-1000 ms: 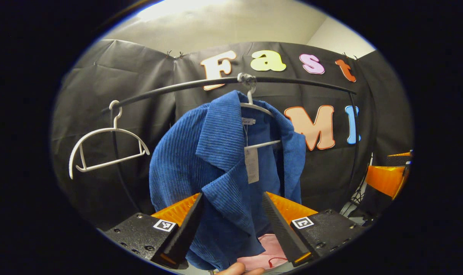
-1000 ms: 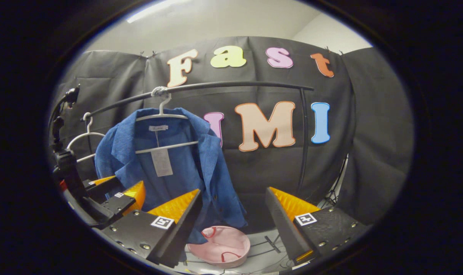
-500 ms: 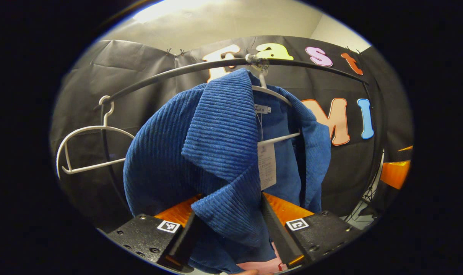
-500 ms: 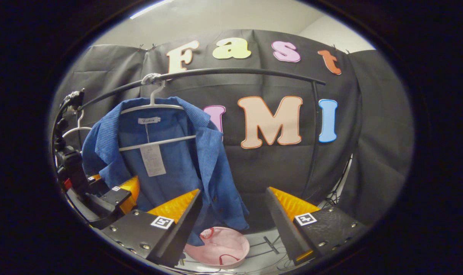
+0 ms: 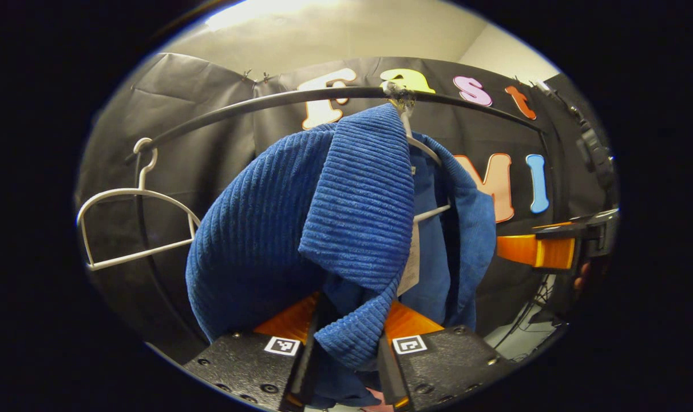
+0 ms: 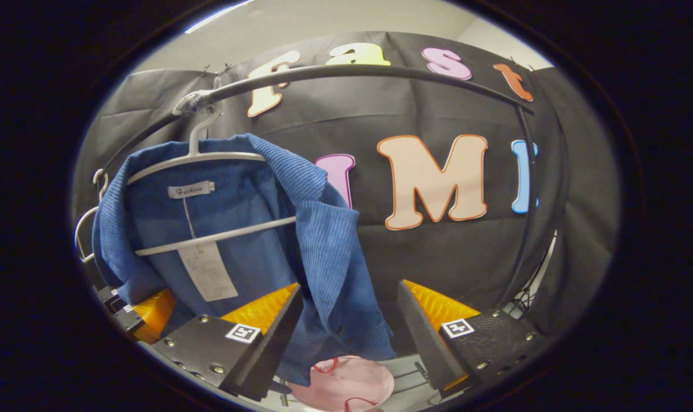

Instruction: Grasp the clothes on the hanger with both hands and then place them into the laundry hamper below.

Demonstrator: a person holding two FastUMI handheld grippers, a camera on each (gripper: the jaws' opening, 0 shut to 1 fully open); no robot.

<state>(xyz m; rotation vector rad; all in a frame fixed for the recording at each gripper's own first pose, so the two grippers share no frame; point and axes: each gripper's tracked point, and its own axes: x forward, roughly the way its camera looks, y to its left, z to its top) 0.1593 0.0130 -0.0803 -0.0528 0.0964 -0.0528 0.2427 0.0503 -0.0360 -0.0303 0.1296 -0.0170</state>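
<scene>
The left gripper (image 5: 346,349) is clenching a fold of the blue jacket (image 5: 300,229): in the left gripper view both fingers are pressing in on the ribbed front edge, which is bunching between them and hanging just below the tips. From there the jacket is rising up and away to a white hanger (image 5: 423,151), which is hanging from a black rail (image 5: 237,109) at the far side. A paper tag (image 5: 410,269) is dangling inside the jacket, just right of the gripped fold. To the left on the same rail a bare hanger (image 5: 134,223) is hanging, well apart from the jacket. At the right edge of this view the other gripper is showing, farther off.

The right gripper (image 6: 349,320) is standing released, its fingers spread wide. In the right gripper view the jacket's right front edge (image 6: 329,257) is hanging down between them, nearer the left finger, and neither finger is pressing on it. The jacket (image 6: 237,252) is draping open on its hanger (image 6: 203,157), with a neck label and the tag (image 6: 206,272) showing inside. The left gripper (image 6: 134,312) is peeking out at the jacket's lower left. The bare hanger (image 6: 86,220) is partly hiding behind the jacket's left shoulder.

Below, near the bottom of the right gripper view, the pink hamper (image 6: 352,386) is sitting on the floor, under the jacket's hem and between the right gripper's fingers.
</scene>
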